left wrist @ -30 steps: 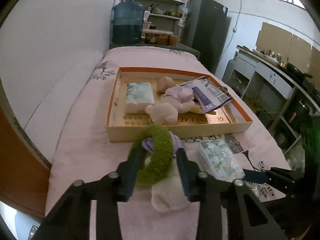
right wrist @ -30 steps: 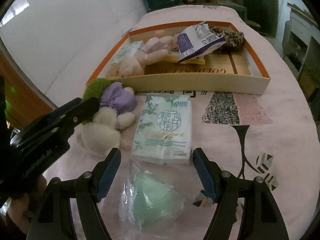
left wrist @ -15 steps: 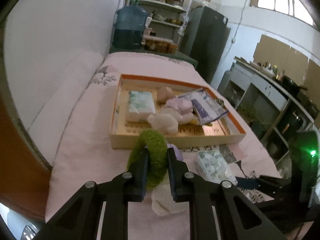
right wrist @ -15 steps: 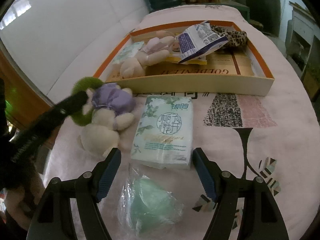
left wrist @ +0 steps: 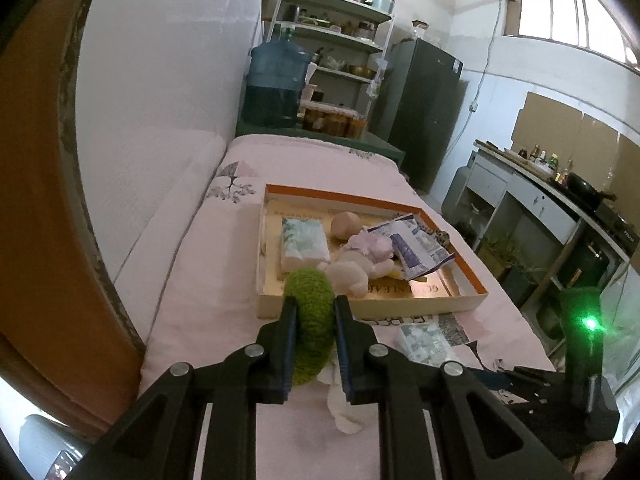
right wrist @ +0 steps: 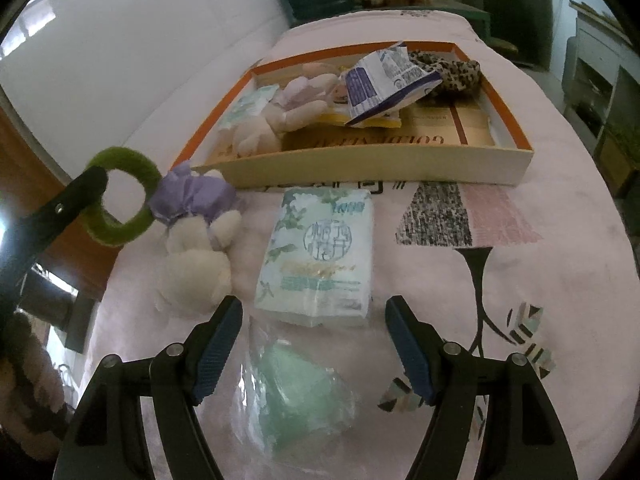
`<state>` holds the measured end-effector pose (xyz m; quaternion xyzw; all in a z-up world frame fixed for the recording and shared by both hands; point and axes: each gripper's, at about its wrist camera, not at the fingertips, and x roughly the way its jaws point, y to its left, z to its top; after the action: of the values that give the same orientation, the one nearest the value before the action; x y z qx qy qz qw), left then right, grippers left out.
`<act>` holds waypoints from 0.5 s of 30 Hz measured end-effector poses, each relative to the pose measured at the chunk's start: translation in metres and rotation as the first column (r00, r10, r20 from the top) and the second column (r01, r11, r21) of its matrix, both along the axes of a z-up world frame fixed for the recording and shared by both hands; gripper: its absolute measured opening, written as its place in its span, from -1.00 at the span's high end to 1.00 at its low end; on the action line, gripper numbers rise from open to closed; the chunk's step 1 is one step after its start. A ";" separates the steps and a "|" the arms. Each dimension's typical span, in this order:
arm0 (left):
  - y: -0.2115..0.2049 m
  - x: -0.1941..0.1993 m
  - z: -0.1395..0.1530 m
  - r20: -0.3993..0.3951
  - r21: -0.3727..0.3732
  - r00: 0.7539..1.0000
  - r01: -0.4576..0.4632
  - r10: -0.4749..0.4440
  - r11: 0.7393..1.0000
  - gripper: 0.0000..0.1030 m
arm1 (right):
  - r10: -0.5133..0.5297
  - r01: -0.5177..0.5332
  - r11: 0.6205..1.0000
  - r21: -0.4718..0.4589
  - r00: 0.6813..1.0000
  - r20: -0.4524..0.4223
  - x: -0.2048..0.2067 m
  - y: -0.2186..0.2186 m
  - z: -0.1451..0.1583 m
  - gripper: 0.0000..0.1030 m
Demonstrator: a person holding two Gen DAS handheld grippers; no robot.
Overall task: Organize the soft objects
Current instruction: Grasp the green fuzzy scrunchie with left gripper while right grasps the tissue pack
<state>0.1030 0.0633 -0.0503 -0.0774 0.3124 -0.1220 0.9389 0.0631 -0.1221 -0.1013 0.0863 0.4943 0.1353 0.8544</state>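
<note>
My left gripper (left wrist: 314, 312) is shut on the green fuzzy ring (left wrist: 312, 320) of a plush toy; the ring (right wrist: 120, 196) is lifted, and the toy's cream body (right wrist: 196, 264) with a purple bow hangs onto the pink bed. My right gripper (right wrist: 314, 344) is open and empty, low over a tissue pack (right wrist: 320, 252) and a clear bag with something green (right wrist: 304, 392). The cardboard tray (right wrist: 380, 168) beyond holds another plush rabbit (right wrist: 280, 120), a tissue pack (left wrist: 304, 244), a blue-white packet (right wrist: 384, 80) and a leopard-print item (right wrist: 452, 72).
A white wall and long cushion (left wrist: 168, 240) run along the left of the bed. A water jug (left wrist: 276, 84), shelves and a dark fridge (left wrist: 424, 112) stand behind the bed. A kitchen counter (left wrist: 540, 200) is at the right.
My left gripper closed on the green ring and raised it, pulling the plush toy up and left. The right gripper stayed open over the tissue pack.
</note>
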 end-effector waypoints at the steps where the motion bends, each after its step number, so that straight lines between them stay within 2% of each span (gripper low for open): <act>1: 0.000 -0.001 0.001 0.004 0.002 1.000 0.002 -0.002 1.000 0.65 | -0.003 0.003 1.000 -0.001 1.000 -0.002 0.003 0.001 0.000 -0.47; 11: 0.009 -0.003 0.018 0.038 -0.026 0.999 0.003 -0.002 1.000 0.65 | -0.011 0.011 1.000 -0.016 1.000 -0.021 0.027 0.009 -0.002 -0.46; 12: 0.010 -0.003 0.021 0.045 -0.030 0.999 0.003 -0.002 1.000 0.65 | -0.007 0.007 1.000 -0.015 1.000 -0.018 0.029 0.009 -0.001 -0.35; 13: 0.011 -0.003 0.024 0.054 -0.030 0.999 0.003 -0.002 1.000 0.65 | -0.009 0.008 1.000 -0.017 1.000 -0.014 0.030 0.010 -0.001 -0.06; 15: 0.013 -0.001 0.032 0.074 -0.028 0.997 0.000 0.002 1.000 0.65 | -0.015 0.015 1.000 -0.003 1.000 -0.022 0.032 0.007 -0.001 0.01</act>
<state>0.1015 0.0765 -0.0182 -0.0862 0.2756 -0.1285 0.9487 0.0954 -0.1152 -0.1026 0.0903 0.5030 0.1275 0.8501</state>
